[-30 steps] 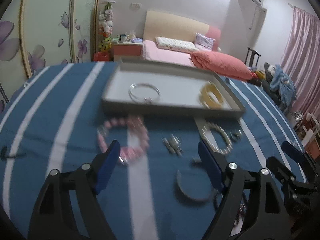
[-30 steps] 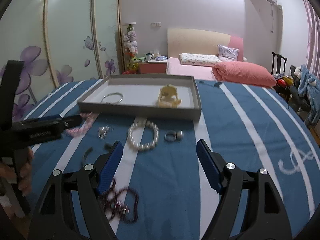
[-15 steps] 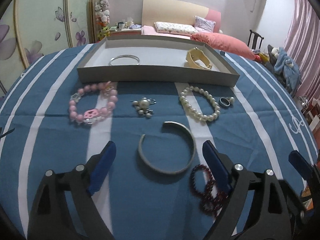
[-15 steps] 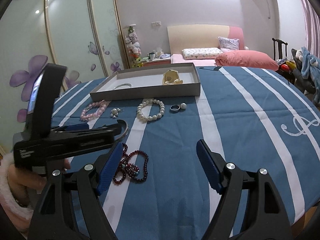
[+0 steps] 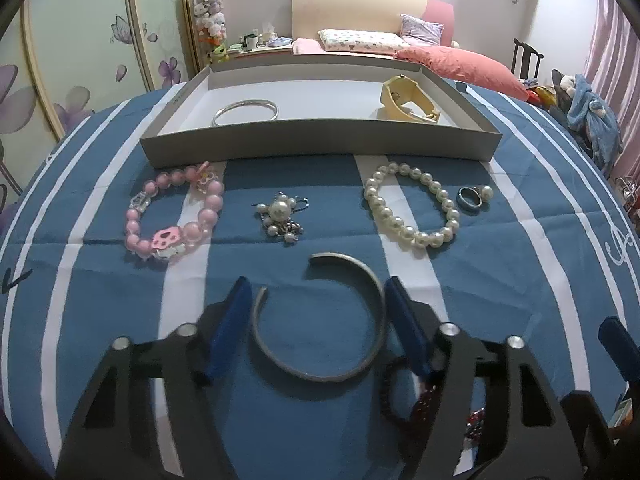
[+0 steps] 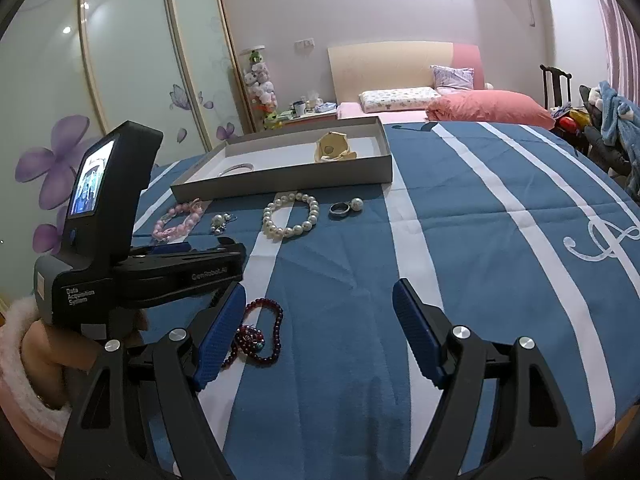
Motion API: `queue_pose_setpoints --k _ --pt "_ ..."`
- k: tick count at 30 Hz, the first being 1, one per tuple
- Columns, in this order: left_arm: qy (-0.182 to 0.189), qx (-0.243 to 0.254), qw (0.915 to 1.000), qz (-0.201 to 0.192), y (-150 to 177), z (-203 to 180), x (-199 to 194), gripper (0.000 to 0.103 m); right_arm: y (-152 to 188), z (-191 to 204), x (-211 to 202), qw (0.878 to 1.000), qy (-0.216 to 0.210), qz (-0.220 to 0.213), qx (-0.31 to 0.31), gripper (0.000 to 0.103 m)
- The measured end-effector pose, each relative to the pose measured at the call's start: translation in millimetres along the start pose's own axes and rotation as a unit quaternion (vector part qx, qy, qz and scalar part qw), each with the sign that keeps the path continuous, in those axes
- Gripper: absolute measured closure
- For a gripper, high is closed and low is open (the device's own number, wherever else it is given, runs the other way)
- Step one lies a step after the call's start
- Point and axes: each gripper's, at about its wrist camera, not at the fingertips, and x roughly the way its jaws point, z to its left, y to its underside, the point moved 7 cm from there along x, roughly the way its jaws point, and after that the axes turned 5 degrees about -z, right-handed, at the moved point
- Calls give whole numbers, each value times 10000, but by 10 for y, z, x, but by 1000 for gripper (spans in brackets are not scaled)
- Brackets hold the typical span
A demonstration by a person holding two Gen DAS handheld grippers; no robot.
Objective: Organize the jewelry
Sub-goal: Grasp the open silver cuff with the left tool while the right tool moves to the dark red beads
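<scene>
A silver open cuff (image 5: 320, 360) lies on the blue striped cloth between the fingers of my left gripper (image 5: 318, 296). Its jaws are closing, and the blue pads (image 5: 230, 320) stand close to the cuff's two sides with no firm press visible. Beyond it lie a pink bead bracelet (image 5: 174, 212), a pearl brooch (image 5: 282, 216), a pearl bracelet (image 5: 412, 208) and a ring (image 5: 470, 200). The grey tray (image 5: 320, 146) holds a silver bangle (image 5: 244, 112) and a cream bracelet (image 5: 408, 100). My right gripper (image 6: 320, 292) is open and holds nothing. Dark red beads (image 6: 260, 332) lie by its left finger.
In the right wrist view, the left gripper's body (image 6: 160, 272) and the hand in a pink fluffy sleeve (image 6: 24, 360) fill the left side. Bare cloth (image 6: 500, 260) stretches to the right. A bed (image 6: 460, 104), a wardrobe and a chair stand behind the table.
My left gripper came down and forward over the silver cuff, and its jaws narrowed around it. The right gripper dipped a little at first and has since held still.
</scene>
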Motion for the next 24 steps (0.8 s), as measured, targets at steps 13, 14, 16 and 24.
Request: queue_pose_setpoints --k 13,14,16,24 --pt "-135 -132 9998 -8 109 527 -121 39 81 201 29 9995 -163 201 -184 27" --pt "-171 -164 9997 -9 128 598 -137 39 88 226 40 9994 -181 229 -207 27" --pt "-294 -203 9994 -45 172 772 -180 39 102 270 55 9991 -215 282 -250 27" --pt "-392 -275 9988 -116 283 1126 -318 39 175 433 163 9973 -221 540 -455 27"
